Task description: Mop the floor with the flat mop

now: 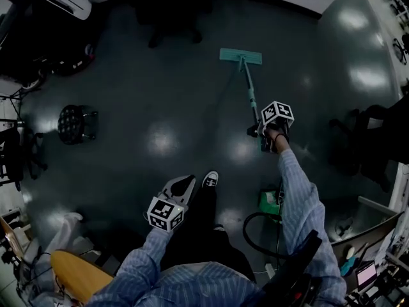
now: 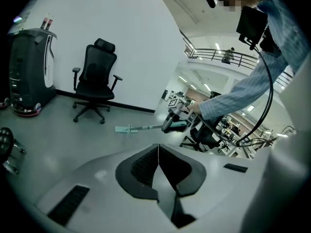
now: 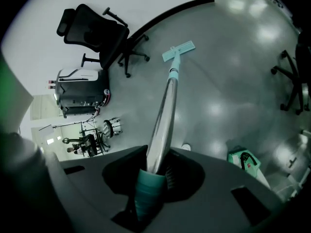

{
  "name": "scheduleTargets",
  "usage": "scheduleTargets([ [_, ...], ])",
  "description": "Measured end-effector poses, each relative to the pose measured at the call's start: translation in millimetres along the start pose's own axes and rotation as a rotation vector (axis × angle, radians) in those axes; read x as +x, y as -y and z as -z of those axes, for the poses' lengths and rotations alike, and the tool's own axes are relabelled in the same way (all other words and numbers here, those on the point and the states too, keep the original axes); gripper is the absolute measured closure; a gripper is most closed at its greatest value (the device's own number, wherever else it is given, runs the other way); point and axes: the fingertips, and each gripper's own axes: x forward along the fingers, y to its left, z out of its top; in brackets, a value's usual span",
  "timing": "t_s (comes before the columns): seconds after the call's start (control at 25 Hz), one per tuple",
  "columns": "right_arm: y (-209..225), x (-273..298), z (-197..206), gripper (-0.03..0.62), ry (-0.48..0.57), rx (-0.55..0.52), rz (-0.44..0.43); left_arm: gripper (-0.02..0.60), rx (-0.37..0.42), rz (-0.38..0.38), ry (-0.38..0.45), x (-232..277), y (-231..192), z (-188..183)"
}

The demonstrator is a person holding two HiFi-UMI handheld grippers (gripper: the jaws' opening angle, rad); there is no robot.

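Out front on the floor (image 1: 160,101), the mop pad (image 1: 240,56) lies straight along the handle (image 1: 248,89) from my right gripper (image 1: 267,132), which pinches that handle; my left gripper (image 1: 181,188), pressed together empty, hangs well back.

Mop head (image 1: 241,56) on floor (image 1: 160,94) ahead, handle (image 1: 249,88) running back into right gripper (image 1: 259,132), left gripper (image 1: 185,183) nearer, beside shoe (image 1: 210,180), chair (image 1: 169,5) beyond, stool (image 1: 75,123) far left

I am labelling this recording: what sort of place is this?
Probably an office or lab workspace: a black office chair by a white wall, a large black-and-white machine beside it, and smooth grey floor under the flat mop.
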Motion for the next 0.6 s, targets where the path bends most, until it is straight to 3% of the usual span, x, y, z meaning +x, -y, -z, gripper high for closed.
scheduleTargets([
  [0.36,-28,1,-132,0.508,0.058,0.044,-0.008,0.575,-0.111,-0.105,-0.034,-4,-31,40],
  [0.48,-29,-2,-144,0.513,0.08,0.077,-0.002,0.575,-0.12,-0.109,-0.024,-7,-31,42],
  [0.6,-36,-1,-131,0.514,0.085,0.099,-0.017,0.575,-0.112,-0.099,-0.022,-13,-30,39],
])
